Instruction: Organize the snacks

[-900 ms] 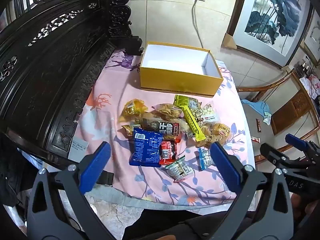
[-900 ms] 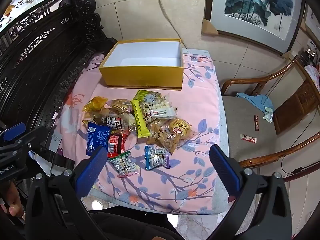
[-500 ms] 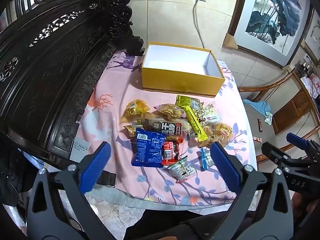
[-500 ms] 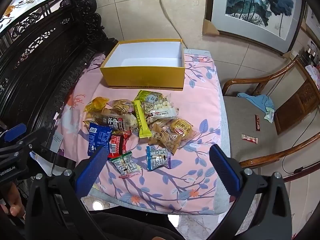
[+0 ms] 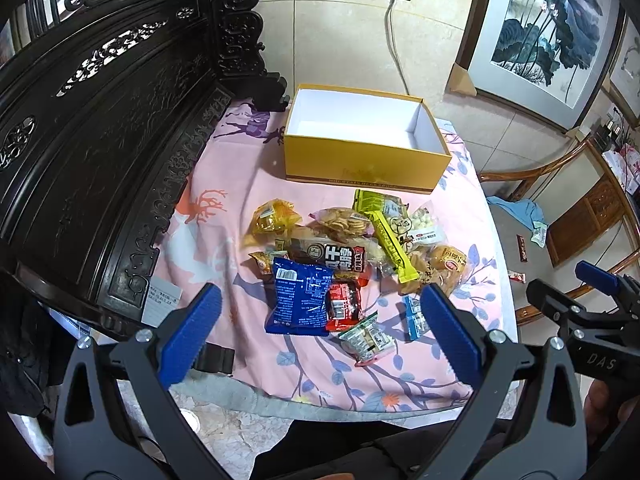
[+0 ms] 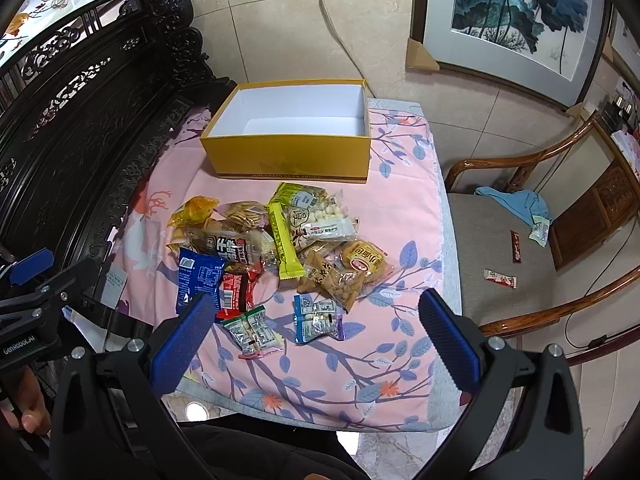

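Note:
An empty yellow box (image 5: 362, 162) (image 6: 288, 158) with a white inside stands at the far end of a pink floral cloth (image 5: 224, 216) (image 6: 400, 208). Several snack packets lie in a heap in front of it: a blue bag (image 5: 300, 300) (image 6: 200, 280), a red packet (image 5: 343, 305) (image 6: 236, 294), a long yellow-green bar (image 5: 394, 246) (image 6: 285, 248), a small green-white packet (image 5: 366, 338) (image 6: 252, 332) and a small blue-white packet (image 6: 318, 318). My left gripper (image 5: 320, 332) hangs open above the near snacks, holding nothing. My right gripper (image 6: 316, 334) is also open and empty, over the cloth's near edge.
A dark carved wooden bench back (image 5: 100, 120) (image 6: 80, 120) runs along the left. A wooden armchair (image 6: 520, 248) stands to the right with a blue cloth (image 6: 516, 202) and small wrappers on its seat. A framed painting (image 5: 548, 28) leans on the tiled wall; a cable (image 5: 394, 40) hangs from the socket.
Both views have drifted slightly, so the snacks and box sit a little further right and lower in the frames. Both grippers stay wide open and nothing on the cloth has moved.

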Motion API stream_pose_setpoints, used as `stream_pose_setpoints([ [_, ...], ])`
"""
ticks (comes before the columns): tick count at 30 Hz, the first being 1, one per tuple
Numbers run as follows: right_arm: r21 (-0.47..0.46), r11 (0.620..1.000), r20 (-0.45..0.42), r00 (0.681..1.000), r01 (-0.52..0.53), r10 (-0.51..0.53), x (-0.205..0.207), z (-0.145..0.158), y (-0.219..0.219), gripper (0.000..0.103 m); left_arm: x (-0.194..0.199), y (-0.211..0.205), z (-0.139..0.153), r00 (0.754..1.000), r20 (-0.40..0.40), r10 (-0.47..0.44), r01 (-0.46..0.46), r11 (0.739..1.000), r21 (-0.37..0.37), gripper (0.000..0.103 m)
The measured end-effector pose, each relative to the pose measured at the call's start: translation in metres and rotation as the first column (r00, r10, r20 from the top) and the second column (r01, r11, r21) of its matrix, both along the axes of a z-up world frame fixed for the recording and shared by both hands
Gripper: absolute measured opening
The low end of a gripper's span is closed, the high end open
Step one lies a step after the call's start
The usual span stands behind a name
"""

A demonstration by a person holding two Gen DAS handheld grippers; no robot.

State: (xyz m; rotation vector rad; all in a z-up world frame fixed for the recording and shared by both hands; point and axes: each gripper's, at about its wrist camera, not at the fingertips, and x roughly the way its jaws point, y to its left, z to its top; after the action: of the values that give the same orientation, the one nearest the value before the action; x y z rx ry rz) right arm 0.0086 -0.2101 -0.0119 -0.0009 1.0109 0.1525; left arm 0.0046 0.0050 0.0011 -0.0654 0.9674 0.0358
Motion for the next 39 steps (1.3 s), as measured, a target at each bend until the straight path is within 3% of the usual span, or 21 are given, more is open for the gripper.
stream_pose_setpoints([
  [39, 0.0, 1.0, -0.012, 1.0, -0.004, 0.004, 0.0042, -0.0057, 0.001, 0.102, -0.0007, -0.0013, -0.0046, 1.0, -0.003, -0.001, 0.001, 1.0, 0.0, 0.101],
])
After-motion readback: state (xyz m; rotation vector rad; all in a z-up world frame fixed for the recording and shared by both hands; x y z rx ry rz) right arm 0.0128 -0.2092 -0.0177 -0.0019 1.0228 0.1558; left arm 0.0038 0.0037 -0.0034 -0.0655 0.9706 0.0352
